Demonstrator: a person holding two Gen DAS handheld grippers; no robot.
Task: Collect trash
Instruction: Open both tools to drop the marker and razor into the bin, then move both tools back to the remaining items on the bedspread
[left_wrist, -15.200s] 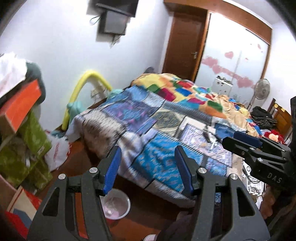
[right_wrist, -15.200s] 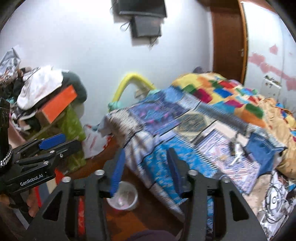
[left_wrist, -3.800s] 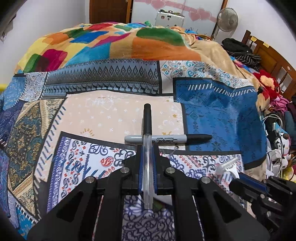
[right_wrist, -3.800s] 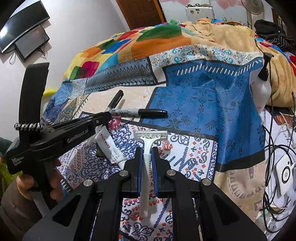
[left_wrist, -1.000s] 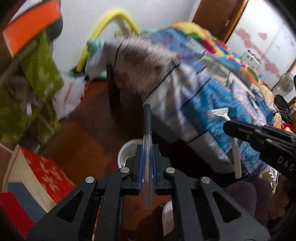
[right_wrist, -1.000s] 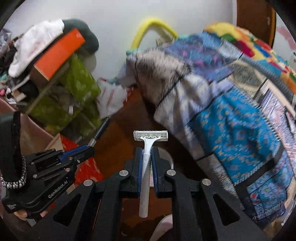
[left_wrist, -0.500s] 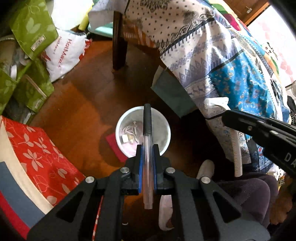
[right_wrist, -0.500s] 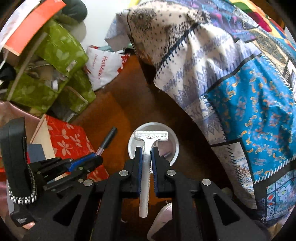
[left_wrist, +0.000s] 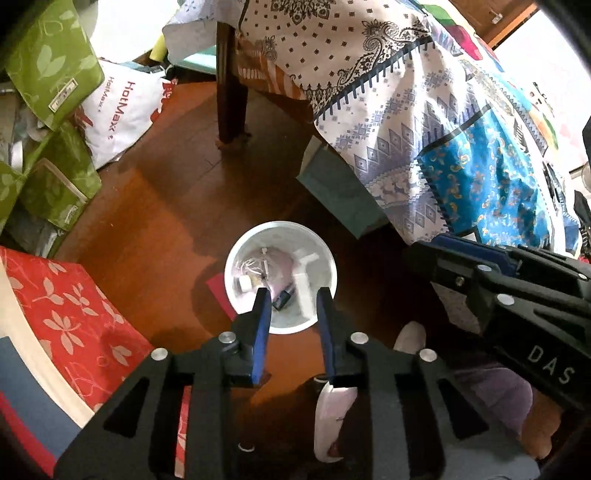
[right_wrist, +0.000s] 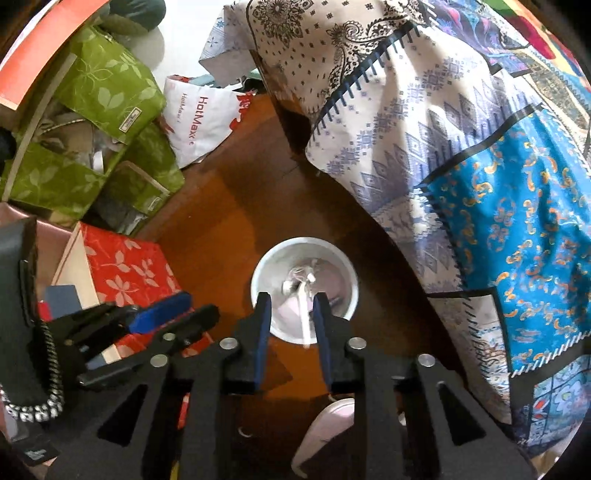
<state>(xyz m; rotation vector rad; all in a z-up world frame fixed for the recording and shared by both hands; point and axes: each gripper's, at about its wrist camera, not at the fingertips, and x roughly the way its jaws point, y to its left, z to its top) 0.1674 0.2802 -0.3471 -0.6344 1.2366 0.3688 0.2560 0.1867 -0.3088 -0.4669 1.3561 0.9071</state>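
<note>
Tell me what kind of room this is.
Most likely a lived-in bedroom: a patchwork patterned bedspread hangs over a dark wooden bed leg, with green fabric storage boxes and a small white waste bin on the wooden floor.

Home bedroom, patterned bedspread (left_wrist: 424, 122) over wooden bed leg (left_wrist: 231, 99), shopping bags (left_wrist: 122, 110), wooden floor (left_wrist: 166, 206)

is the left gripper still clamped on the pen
No, the left gripper has its jaws opening with nothing between them, and the pen lies inside the white bin below.
</note>
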